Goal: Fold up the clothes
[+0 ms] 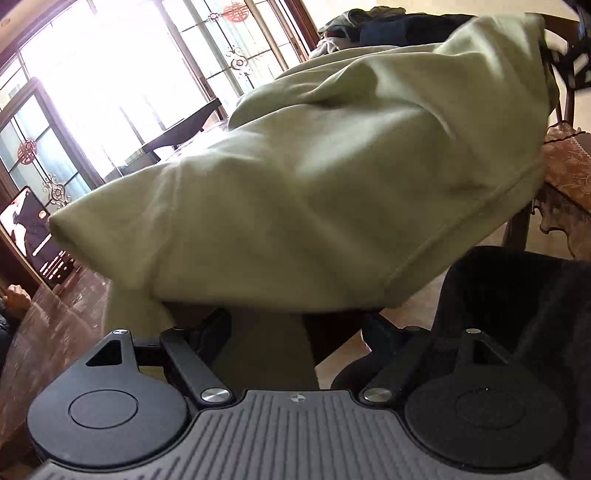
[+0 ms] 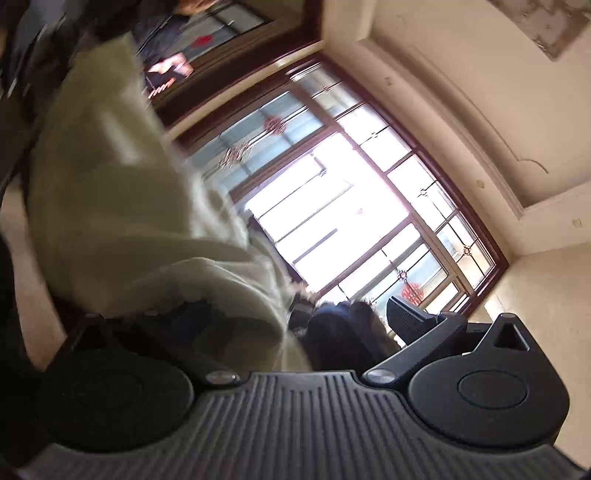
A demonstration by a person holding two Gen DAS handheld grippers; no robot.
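Left gripper (image 1: 295, 317): jaws apart, gripping nothing, a hanging flap of the green sweatshirt (image 1: 332, 177) between them. Right gripper (image 2: 295, 321): jaws wide apart, cloth draped over its left finger. Sweatshirt lies heaped on the table (image 1: 55, 325), near edge overhanging. Judgement: folding unfinished; dark garments (image 1: 388, 29) at the far end await.

On the far left we see tall windows (image 1: 110, 74) in dark wooden frames, bright with daylight and hung with red paper ornaments (image 1: 26, 150). Near the left edge a lit phone screen (image 1: 35, 236) stands tilted on a glossy dark table (image 1: 62, 317). At the far right a patterned brown cloth (image 1: 569, 166) drapes over a table edge. From the other view we see a cream wall (image 2: 461, 92) with curved moulding above a window (image 2: 351, 206).
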